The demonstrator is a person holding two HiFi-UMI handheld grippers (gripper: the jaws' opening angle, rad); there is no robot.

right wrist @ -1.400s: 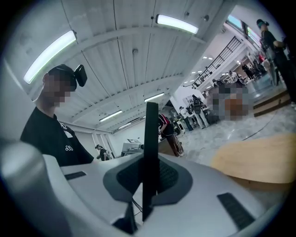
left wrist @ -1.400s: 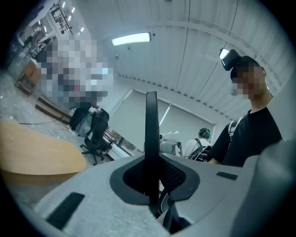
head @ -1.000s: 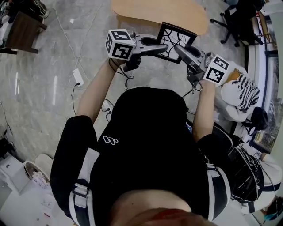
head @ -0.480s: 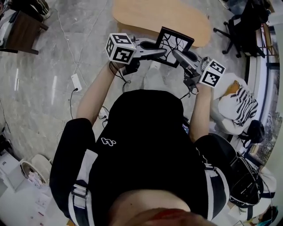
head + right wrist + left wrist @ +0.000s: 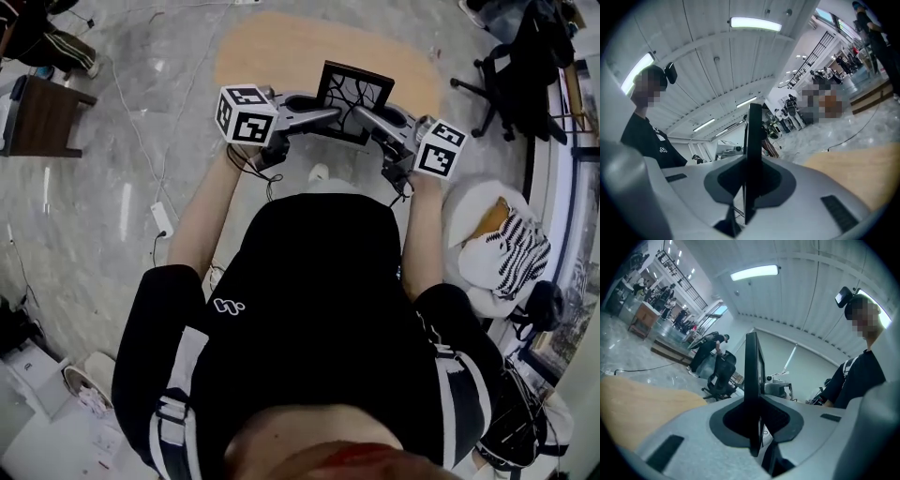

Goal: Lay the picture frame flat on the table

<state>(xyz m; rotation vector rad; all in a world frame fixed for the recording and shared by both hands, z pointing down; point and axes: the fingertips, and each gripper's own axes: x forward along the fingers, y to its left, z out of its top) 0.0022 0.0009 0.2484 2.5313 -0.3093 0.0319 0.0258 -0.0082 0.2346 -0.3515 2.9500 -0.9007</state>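
Observation:
A black picture frame (image 5: 354,94) with a branching white-and-black print hangs over the near edge of the light wooden table (image 5: 281,47), held by its two sides. My left gripper (image 5: 328,114) grips its left edge, and its jaws are opening with the frame still between the pads. My right gripper (image 5: 367,114) is shut on the right edge. In the left gripper view the frame (image 5: 752,376) shows edge-on, rising from between the left gripper (image 5: 754,425) pads. The right gripper view shows the same frame (image 5: 753,140) in the right gripper (image 5: 751,185).
A black office chair (image 5: 511,66) stands right of the table. A white seat with a striped cushion (image 5: 502,239) is at my right. A dark bench (image 5: 42,112) stands far left. A power strip (image 5: 161,220) and cables lie on the marble floor.
Both grippers and the frame have shifted slightly left and the frame now sits squarer to me. More of the table shows beyond it.

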